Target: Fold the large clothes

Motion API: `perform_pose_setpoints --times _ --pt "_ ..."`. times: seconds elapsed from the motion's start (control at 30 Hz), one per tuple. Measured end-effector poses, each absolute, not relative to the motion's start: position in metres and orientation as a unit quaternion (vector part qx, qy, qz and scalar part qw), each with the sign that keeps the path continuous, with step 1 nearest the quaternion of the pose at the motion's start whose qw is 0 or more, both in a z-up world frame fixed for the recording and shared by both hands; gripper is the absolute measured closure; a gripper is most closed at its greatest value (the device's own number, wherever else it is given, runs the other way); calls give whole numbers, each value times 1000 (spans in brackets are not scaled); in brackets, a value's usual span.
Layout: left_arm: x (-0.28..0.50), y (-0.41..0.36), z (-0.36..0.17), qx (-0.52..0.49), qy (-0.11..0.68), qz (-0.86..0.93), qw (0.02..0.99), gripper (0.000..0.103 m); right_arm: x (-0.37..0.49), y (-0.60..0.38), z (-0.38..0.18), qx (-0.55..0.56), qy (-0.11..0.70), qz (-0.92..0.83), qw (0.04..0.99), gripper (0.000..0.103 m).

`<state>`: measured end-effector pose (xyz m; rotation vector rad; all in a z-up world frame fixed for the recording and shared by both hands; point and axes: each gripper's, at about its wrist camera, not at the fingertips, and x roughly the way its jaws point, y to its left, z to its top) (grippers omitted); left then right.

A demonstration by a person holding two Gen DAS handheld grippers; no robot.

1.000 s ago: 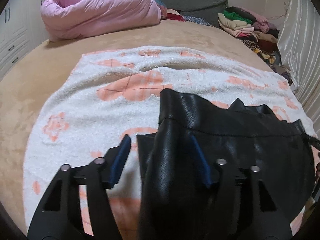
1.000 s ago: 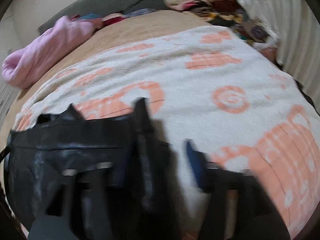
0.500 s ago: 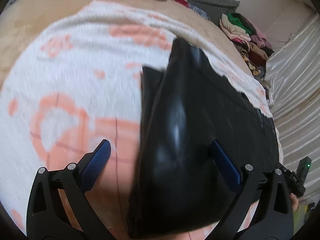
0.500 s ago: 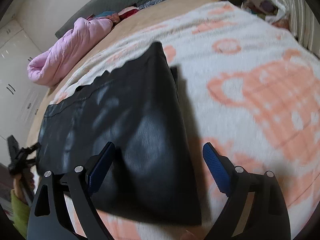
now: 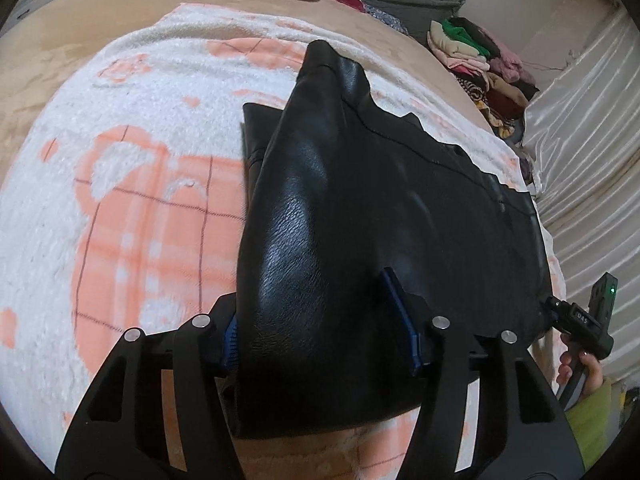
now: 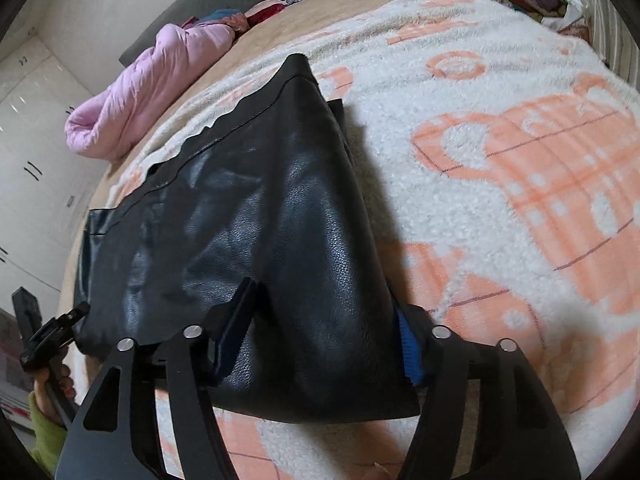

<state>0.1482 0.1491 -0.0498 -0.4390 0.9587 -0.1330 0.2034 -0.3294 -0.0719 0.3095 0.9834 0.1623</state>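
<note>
A black leather garment (image 5: 360, 208) lies folded across a white and orange fleece blanket (image 5: 132, 184) on the bed. My left gripper (image 5: 320, 320) is shut on the garment's near left corner, its blue pads (image 5: 400, 308) pinching a raised fold. My right gripper (image 6: 324, 332) is shut on the near right corner of the same garment (image 6: 248, 216), with a blue pad (image 6: 408, 352) showing beside the bunched leather. The blanket also shows in the right wrist view (image 6: 500, 140). Each gripper's handle is visible in the other view, held by a hand.
A rolled pink duvet (image 6: 152, 92) and a grey headboard cushion (image 5: 400, 4) lie at the far end of the bed. A pile of mixed clothes (image 5: 480, 64) sits at the far right, next to pale curtains (image 5: 592, 140). White cupboards (image 6: 36, 160) stand on the left.
Both grippers were open over the garment's near edge half a second ago. Now each has closed on a corner, and the leather bunches up between the pads.
</note>
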Motion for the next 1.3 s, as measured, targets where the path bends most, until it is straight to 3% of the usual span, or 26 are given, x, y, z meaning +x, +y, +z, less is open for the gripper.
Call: perform_pose_setpoints --times 0.27,0.3,0.37,0.67,0.77,0.87,1.1,1.3 --pt "144 147 -42 -195 456 -57 867 45 171 -272 -10 36 367 81 926 37" --pt "144 147 -41 -194 455 -56 867 44 168 -256 -7 28 368 111 923 51" --pt "143 147 -40 -192 454 -55 868 43 168 -231 -8 16 378 152 913 68" --pt "140 156 -33 -193 445 -47 873 34 167 -129 -56 -50 453 211 865 69" --pt "146 163 -32 -198 440 -43 875 20 173 -125 -73 -66 472 203 855 68" --pt "164 171 -33 -196 447 -42 872 17 177 -126 -82 -62 479 206 851 68" --pt "221 192 -48 -210 485 -47 848 15 182 -126 -81 -53 484 211 847 68" --pt "240 193 -60 -221 497 -72 836 18 216 -123 -27 -33 429 201 880 69"
